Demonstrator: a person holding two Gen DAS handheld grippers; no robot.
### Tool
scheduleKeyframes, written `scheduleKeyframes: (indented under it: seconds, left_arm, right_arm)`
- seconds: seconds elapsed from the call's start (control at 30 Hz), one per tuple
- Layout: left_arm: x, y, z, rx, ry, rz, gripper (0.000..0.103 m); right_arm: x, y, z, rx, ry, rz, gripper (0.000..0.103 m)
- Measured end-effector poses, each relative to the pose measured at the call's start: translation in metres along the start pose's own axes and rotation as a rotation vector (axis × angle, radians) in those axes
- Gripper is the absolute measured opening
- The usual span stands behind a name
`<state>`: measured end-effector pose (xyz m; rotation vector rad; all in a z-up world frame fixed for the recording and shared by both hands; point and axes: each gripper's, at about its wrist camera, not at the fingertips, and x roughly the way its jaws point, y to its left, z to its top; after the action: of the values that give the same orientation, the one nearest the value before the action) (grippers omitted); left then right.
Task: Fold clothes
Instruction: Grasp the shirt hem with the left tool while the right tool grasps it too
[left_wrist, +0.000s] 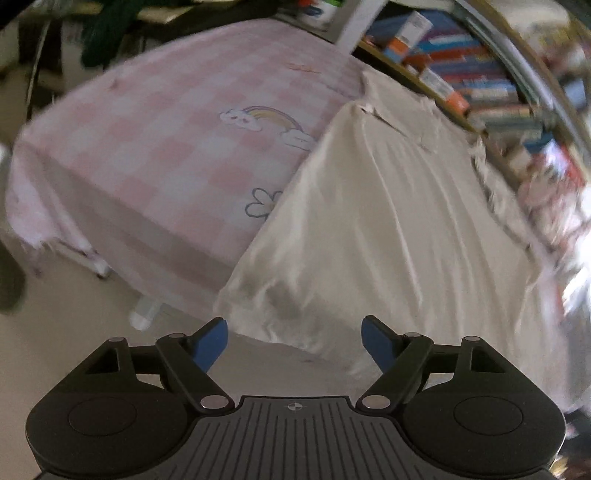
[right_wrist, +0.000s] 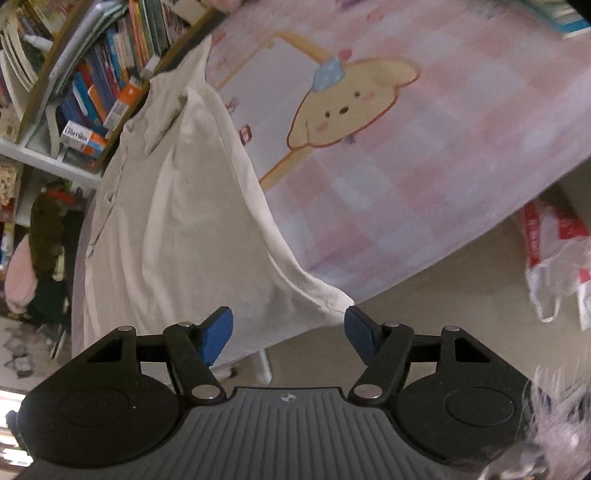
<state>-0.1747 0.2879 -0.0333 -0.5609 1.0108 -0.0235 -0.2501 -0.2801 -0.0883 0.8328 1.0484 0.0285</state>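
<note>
A pink checked bedsheet (left_wrist: 155, 155) covers the bed; across it, beside the bookshelf (right_wrist: 92, 85), lies a cream collared shirt (left_wrist: 388, 221) — hem hanging over the edge. Left gripper (left_wrist: 294, 341) and right gripper (right_wrist: 288, 332) hover near that hem, jaws spread, empty.

Both wrist views near bed edge, facing across it; share cream shirt (left_wrist: 388, 229), apparently opposite corners.

Soft, even indoor light, rather dim, with no hard shadows. Past the left claw (left_wrist: 294, 341) a white glare burns at the far right edge, where everything smears with motion blur. Both views bulge and curve strongly toward the edges.
</note>
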Motion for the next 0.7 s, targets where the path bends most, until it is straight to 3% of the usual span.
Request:
scheduleKeyframes:
  seconds: [0.13,0.43,0.7]
  left_arm:
    - [0.002,0.008,0.009,-0.004,-0.02,-0.018,0.08]
    - [0.025,0.026,0.028,-0.041,0.011,-0.047,0.078]
    - [0.034,0.032,0.031,-0.04,0.072,-0.095,0.077]
  right_arm:
    - [0.014,0.003,0.013,-0.076,0.055,0.036,0.068]
    - [0.03,-0.004,0.034,-0.055,0.141,0.09,0.074]
    - [0.023,0.004,0.036,-0.1,0.17,0.045,0.076]
